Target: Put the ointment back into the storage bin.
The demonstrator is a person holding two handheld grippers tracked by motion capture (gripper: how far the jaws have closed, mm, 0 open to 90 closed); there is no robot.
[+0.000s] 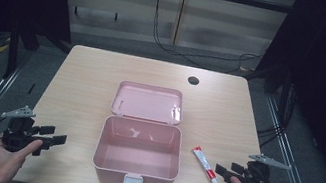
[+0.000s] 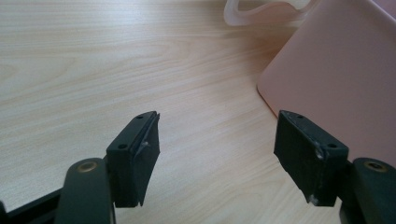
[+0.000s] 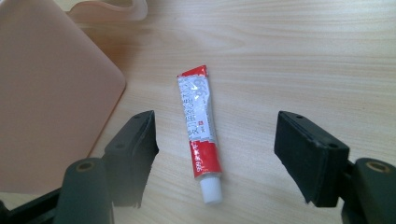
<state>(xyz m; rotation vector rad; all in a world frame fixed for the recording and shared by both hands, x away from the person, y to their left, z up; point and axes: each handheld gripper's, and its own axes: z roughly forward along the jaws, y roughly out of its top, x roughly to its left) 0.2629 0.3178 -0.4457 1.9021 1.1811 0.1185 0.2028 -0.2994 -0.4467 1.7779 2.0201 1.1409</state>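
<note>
Wooden table (image 1: 90,89) is carrying an open pink box and a tube, with both grippers waiting at the near edge.

Right gripper (image 3: 215,140) is hovering with jaws spread wide and nothing between the pads, looking straight down on the tube (image 3: 200,135), which is lying flat just beside the box (image 1: 137,155), cap toward the person. Left gripper (image 2: 217,144) is also standing open and empty, pointing at the box's side wall. Judging from this, the tube is sitting very flat, so the pads may be sliding over it or pushing it away instead of pinching it; coming down skewed could be nudging it against the box. Its soft body could also be squashing under a hard squeeze. The lid (image 1: 149,102) is lying back, so dropping in looks unobstructed.
</note>
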